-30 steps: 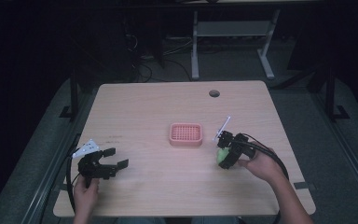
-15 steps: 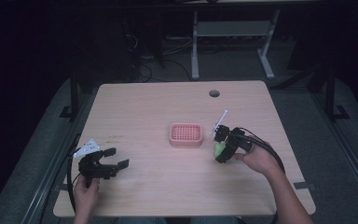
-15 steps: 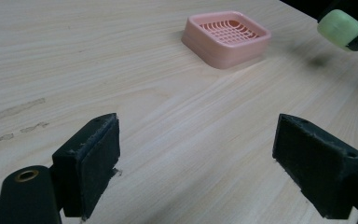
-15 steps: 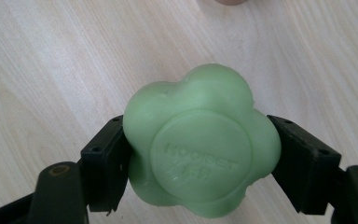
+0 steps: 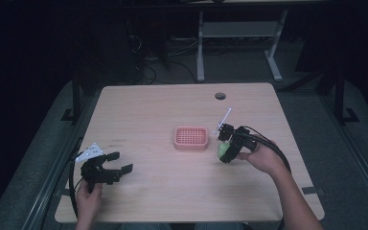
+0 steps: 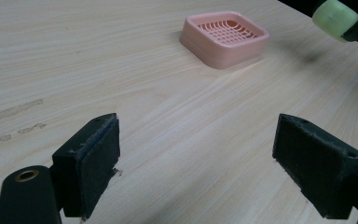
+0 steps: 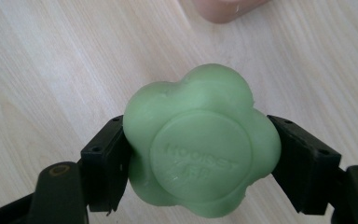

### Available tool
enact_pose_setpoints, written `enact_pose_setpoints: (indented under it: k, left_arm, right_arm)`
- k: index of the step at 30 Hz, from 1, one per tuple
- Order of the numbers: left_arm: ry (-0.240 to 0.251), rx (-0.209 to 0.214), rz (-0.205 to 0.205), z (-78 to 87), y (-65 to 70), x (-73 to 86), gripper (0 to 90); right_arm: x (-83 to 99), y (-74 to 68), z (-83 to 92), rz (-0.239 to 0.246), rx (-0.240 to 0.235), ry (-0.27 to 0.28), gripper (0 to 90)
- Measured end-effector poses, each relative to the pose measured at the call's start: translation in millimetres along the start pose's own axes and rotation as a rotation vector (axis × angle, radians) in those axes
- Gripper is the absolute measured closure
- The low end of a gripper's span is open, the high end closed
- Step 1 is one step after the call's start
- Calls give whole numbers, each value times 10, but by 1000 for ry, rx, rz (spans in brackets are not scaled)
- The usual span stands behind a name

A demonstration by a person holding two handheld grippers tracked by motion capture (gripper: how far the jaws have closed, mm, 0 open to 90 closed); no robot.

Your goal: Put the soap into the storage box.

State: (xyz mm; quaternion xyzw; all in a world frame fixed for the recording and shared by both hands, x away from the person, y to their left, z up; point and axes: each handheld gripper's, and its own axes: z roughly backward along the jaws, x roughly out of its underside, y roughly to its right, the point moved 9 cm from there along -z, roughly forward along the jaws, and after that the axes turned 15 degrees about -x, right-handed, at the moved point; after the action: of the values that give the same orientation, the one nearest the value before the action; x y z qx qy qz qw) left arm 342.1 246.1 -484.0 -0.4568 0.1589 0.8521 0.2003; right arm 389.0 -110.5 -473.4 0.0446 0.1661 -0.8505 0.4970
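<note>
On the wooden tabletop (image 5: 163, 110) the landmark is the pink tray (image 5: 190, 138), a small square dish with a grid inside, lying near the middle.

Far to the left of the tray and nearer to the person, the left gripper (image 5: 116, 162) is held low over the tabletop by the left hand (image 5: 87, 197). Its fingers (image 6: 89, 161) are spread wide apart and hold nothing; bare wood lies between them. In the left gripper view the tray (image 6: 223, 38) is seen ahead of these fingers, well apart from them.

Just to the right of the tray, the right gripper (image 5: 226, 152) is held by the right hand (image 5: 263, 158). Its fingers (image 7: 103, 170) are closed on the green soap (image 7: 200, 140), a flower-shaped bar with a round raised centre and faint letters I cannot read. The fingers press it from both sides. The soap (image 5: 224, 151) is near the right edge of the tray but not over it. A thin white stick (image 5: 223, 120) rises from this gripper, up and to the right of the tray.
</note>
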Motion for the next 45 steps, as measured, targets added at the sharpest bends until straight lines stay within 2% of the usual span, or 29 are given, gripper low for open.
enact_pose_setpoints:
  k: [10,38,45]
  left_arm:
    - [4,-2,2,6,-13,-3,146]
    - [9,1,10,15,-17,-11,146]
    - [8,0,14,15,-15,-10,146]
  right_arm:
    - [-134,19,31,3,-4,-3,261]
    - [-477,16,86,52,4,-12,261]
    - [-548,18,58,56,2,-41,261]
